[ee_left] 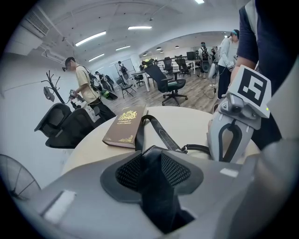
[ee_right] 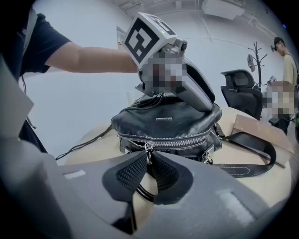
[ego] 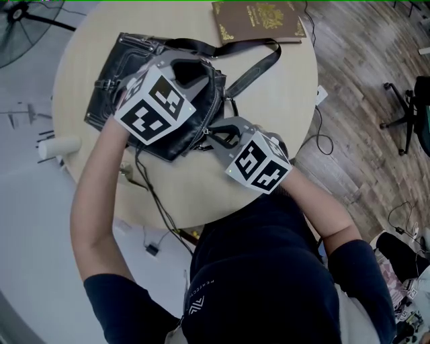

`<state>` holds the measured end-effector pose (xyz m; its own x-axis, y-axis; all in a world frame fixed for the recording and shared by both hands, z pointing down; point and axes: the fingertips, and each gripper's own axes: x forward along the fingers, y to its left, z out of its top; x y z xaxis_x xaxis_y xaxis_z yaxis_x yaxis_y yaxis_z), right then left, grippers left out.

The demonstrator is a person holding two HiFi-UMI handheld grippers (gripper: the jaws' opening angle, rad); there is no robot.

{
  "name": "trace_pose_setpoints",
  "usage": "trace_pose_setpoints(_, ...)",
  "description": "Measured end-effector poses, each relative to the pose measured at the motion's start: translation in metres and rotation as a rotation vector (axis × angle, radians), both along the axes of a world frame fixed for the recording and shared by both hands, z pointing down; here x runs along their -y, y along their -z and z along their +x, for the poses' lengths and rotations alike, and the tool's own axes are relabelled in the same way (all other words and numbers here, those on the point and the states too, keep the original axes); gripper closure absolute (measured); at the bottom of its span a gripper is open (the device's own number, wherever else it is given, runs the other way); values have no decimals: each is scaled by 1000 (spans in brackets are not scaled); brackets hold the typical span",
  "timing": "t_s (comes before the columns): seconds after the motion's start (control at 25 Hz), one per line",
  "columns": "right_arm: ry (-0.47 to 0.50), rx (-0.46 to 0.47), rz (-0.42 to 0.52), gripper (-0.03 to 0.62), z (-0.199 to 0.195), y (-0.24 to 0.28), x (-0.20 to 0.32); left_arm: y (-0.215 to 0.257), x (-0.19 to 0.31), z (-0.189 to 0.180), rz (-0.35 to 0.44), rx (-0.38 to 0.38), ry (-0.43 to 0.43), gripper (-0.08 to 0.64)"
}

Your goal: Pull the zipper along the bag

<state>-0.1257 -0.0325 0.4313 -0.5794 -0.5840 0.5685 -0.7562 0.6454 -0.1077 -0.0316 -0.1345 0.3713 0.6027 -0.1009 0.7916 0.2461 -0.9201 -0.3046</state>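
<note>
The bag point(ego: 131, 64) lies on the left half of the table point(ego: 282, 101), its strap point(ego: 254, 69) trailing right toward the book point(ego: 259, 20) at the far edge. The left gripper point(ee_left: 152, 158) sits on the bag's top, a fold between its jaws. The right gripper point(ee_right: 148, 158) is at the bag's near end, closed on the zipper pull point(ee_right: 148, 148). A cable point(ego: 151, 188) hangs off the near-left edge; a chair point(ego: 410, 107) stands far right
</note>
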Motion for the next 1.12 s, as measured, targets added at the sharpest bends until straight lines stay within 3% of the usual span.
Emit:
trace_pose_setpoints(0.2,-20,189,-123,581,3,1,-3,-1,0,0,-9,-4,1,408)
trace_pose_setpoints(0.28,-21,214,-153,581,4,1,-3,-1,0,1,-14,-4,0,408)
trace_pose_setpoints(0.72,90,-4,-88,583,-8,4,-7,-12,2,3,-28,11,-8,405)
trace_pose_setpoints(1.12,134,-43,-88,583,-11,9,-9,-18,3,3,-53,14,-3,405)
